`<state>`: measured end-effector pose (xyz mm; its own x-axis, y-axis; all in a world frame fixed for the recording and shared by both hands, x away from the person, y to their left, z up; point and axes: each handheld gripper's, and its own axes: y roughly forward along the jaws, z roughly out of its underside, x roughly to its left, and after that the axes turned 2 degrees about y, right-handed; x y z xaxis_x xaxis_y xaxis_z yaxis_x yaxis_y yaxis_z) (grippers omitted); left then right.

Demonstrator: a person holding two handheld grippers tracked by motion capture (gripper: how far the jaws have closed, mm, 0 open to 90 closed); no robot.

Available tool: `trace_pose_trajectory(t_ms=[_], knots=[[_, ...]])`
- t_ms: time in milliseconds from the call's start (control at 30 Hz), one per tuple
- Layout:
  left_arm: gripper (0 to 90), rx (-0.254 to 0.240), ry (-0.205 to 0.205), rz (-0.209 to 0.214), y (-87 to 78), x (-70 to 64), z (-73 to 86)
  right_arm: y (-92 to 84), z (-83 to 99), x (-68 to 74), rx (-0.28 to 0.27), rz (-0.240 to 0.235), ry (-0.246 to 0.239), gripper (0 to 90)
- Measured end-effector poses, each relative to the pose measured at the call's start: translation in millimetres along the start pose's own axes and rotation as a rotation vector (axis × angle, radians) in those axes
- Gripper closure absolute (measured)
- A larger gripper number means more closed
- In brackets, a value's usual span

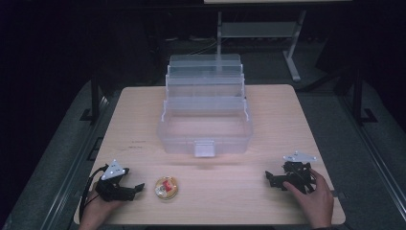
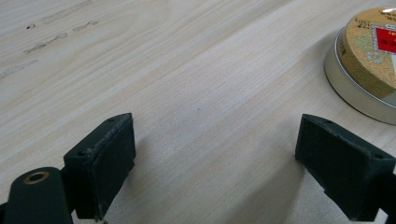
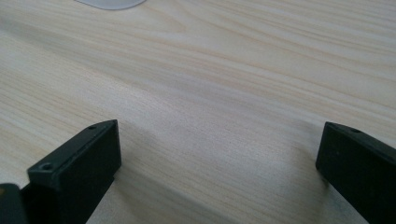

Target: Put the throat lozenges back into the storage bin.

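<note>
Dark surroundings, evenly lit table [image 1: 287, 110], soft shadows, slightly blurred foreground.

Round tin [image 2: 369, 60] cut off by the right edge and top corner of the left gripper view, label print too blurred to read; in the high view, small and glary, perhaps red in the middle; clear plastic box [image 3: 109, 3] clipped to a sliver at the right gripper view's top edge.
</note>
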<state>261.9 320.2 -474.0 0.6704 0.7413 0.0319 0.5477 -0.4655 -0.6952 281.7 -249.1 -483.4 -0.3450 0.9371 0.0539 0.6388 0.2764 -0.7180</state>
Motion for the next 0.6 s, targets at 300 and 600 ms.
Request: trace_pose_trajectory(t_ms=[300, 600], knots=[[11.2, 0.0, 0.003, 0.002, 0.1, 0.3, -0.1, 0.0, 0.0, -0.1, 0.0, 0.0, -0.001, 0.0], [12.0, 0.022, -0.009, 0.012, -0.5, 0.9, -4.2, 0.0, 0.0, -0.1, 0.001, 0.0, -0.001, 0.0]])
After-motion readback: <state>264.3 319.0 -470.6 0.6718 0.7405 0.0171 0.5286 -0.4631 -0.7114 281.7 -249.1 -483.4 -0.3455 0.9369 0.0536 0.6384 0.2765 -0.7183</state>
